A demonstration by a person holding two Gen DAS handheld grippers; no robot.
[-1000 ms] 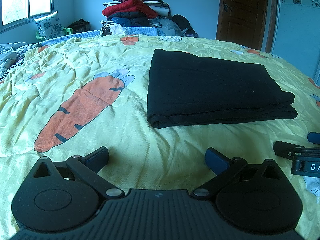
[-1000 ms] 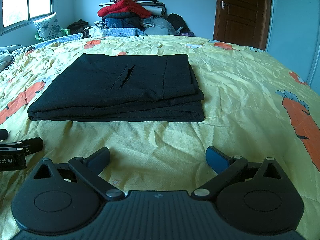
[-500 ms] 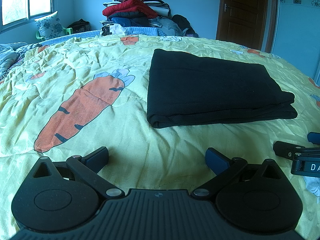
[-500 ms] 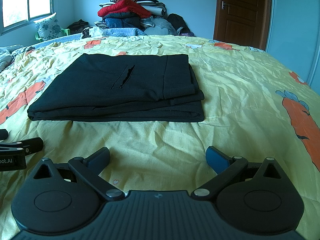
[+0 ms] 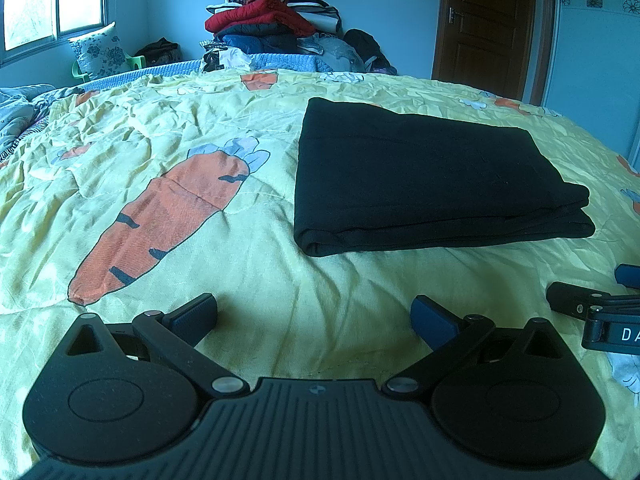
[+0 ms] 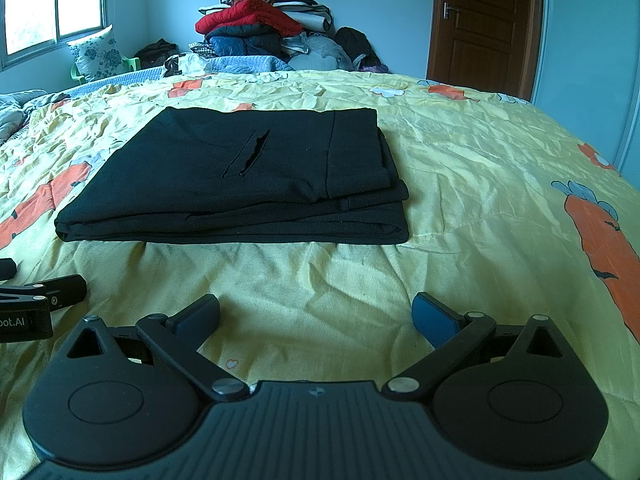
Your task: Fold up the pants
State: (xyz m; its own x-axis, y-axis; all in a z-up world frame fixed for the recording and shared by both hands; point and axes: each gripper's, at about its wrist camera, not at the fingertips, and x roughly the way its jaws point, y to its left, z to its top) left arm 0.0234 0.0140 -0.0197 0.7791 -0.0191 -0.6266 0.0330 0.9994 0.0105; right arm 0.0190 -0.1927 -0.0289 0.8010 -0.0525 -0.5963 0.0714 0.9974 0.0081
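The pants (image 5: 424, 176) are black and folded into a flat, stacked rectangle lying on the bed (image 5: 280, 280). They sit ahead of both tools, well apart from the fingertips. From the left tool (image 5: 314, 314) they lie ahead and to the right, a rounded fold edge facing it and layered edges showing at the right end. From the right tool (image 6: 316, 314) the pants (image 6: 240, 176) lie ahead and to the left, the top layer showing a slit pocket gaping slightly and a vertical seam; the layers step out at the right corner, lower ones reaching further.
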